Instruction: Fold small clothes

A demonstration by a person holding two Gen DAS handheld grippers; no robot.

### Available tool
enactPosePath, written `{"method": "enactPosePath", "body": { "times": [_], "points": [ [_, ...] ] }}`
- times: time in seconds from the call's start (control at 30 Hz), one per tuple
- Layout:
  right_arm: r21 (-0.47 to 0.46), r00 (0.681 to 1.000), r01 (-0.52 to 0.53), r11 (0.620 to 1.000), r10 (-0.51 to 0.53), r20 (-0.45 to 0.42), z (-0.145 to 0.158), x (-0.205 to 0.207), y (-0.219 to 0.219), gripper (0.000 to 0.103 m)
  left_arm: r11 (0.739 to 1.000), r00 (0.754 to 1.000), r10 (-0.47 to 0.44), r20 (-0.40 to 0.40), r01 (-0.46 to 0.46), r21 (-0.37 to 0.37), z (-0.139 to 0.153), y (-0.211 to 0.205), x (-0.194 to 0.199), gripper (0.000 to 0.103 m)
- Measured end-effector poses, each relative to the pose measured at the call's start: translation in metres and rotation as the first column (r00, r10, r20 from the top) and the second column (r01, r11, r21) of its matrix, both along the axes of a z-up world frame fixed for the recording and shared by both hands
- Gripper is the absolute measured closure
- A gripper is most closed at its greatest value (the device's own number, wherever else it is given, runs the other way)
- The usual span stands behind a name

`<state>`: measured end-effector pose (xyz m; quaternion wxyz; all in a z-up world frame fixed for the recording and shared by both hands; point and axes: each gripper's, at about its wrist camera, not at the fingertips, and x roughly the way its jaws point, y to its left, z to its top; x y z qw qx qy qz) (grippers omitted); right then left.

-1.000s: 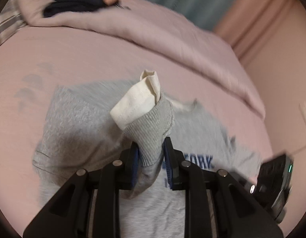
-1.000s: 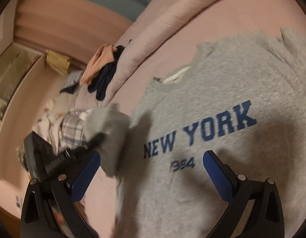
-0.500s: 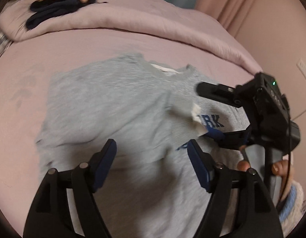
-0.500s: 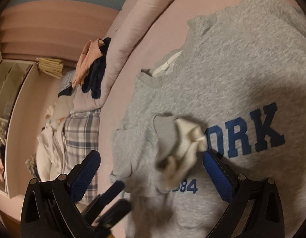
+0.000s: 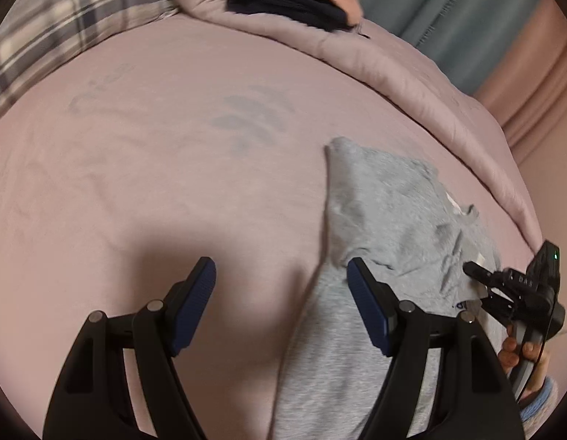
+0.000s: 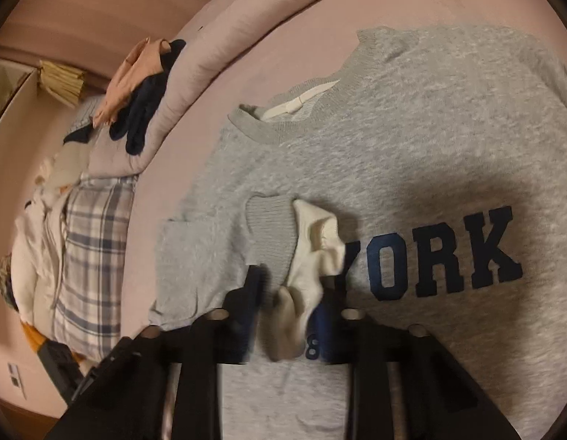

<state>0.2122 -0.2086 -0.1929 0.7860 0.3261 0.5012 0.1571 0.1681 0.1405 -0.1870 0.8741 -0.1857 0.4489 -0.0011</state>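
Note:
A grey sweatshirt (image 6: pixel 411 146) with navy "YORK" lettering lies face up on the pink bed sheet (image 5: pixel 155 183). One sleeve is folded across its chest and ends in a grey ribbed cuff with white lining (image 6: pixel 312 234). My right gripper (image 6: pixel 289 293) has its jaws closing, with the white cuff cloth pinched between the blurred fingers. From the left wrist view the right gripper (image 5: pixel 481 286) sits low on the sweatshirt (image 5: pixel 386 212). My left gripper (image 5: pixel 281 278) is open and holds nothing. It hangs over the sheet at the sweatshirt's left edge.
A rolled pink duvet (image 5: pixel 411 73) runs along the far side, with an orange and navy clothes pile (image 5: pixel 294 0) (image 6: pixel 144 84) on it. A plaid cloth (image 5: pixel 63 18) (image 6: pixel 88 256) lies at the bed's end. A person's hand (image 5: pixel 518 352) holds the right gripper.
My left gripper let go of the sleeve cuff, opened and swung left off the sweatshirt onto the sheet. The cuff dropped onto the chest, and the right jaws closed in around it.

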Motion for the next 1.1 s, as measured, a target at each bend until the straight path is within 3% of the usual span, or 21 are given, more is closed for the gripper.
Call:
{"method": "enactPosePath", "body": {
  "times": [0.13, 0.23, 0.33, 0.5, 0.6, 0.67, 0.73, 0.8, 0.93, 0.97, 1.1],
  "points": [
    [-0.063, 0.999, -0.02, 0.998, 0.024, 0.049, 0.014, -0.004, 0.001, 0.083, 1.0, 1.0, -0.004, 0.001, 0.004, -0.012, 0.002, -0.001, 0.001, 0.029],
    [-0.112, 0.994, 0.027, 0.993, -0.015, 0.106, 0.025, -0.006, -0.006, 0.086, 0.999, 1.0, -0.027, -0.001, 0.027, -0.021, 0.002, -0.006, 0.002, 0.029],
    [-0.206, 0.997, 0.021, 0.978, -0.005, 0.079, 0.016, 0.002, -0.004, 0.086, 0.998, 0.999, -0.053, -0.005, 0.053, -0.025, 0.0, -0.01, 0.006, 0.029],
    [-0.258, 0.997, 0.052, 0.965, -0.035, 0.072, 0.007, 0.004, -0.007, 0.086, 0.993, 0.994, -0.112, 0.002, 0.112, -0.034, 0.004, -0.036, 0.026, 0.029],
    [-0.297, 0.998, 0.051, 0.954, -0.038, 0.052, 0.009, 0.001, -0.009, 0.071, 0.987, 0.988, -0.153, 0.025, 0.154, -0.035, 0.009, -0.055, 0.037, 0.029],
    [-0.333, 0.991, 0.103, 0.937, -0.066, 0.119, 0.023, -0.008, -0.012, 0.071, 0.98, 0.981, -0.188, 0.051, 0.19, -0.05, 0.012, -0.067, 0.044, 0.029],
    [-0.301, 0.977, 0.133, 0.944, -0.075, 0.198, 0.037, -0.019, -0.013, 0.071, 0.972, 0.975, -0.217, 0.057, 0.221, -0.08, 0.009, -0.075, 0.05, 0.03],
    [-0.211, 0.976, 0.063, 0.975, -0.016, 0.216, 0.037, -0.019, -0.006, 0.071, 0.969, 0.974, -0.226, 0.018, 0.227, -0.093, -0.003, -0.081, 0.058, 0.031],
    [-0.17, 0.987, -0.063, 0.983, 0.087, 0.137, 0.01, -0.009, 0.013, 0.071, 0.977, 0.974, -0.213, -0.073, 0.211, -0.035, -0.03, -0.083, 0.065, 0.033],
    [-0.168, 0.992, -0.06, 0.984, 0.077, 0.095, -0.003, -0.005, 0.012, 0.071, 0.977, 0.973, -0.215, -0.086, 0.214, -0.028, -0.034, -0.084, 0.066, 0.033],
    [-0.018, 0.997, -0.02, 1.0, 0.022, 0.078, -0.011, -0.001, -0.008, 0.071, 0.975, 0.971, -0.222, -0.094, 0.223, -0.003, -0.031, -0.087, 0.07, 0.032]
  ]
}}
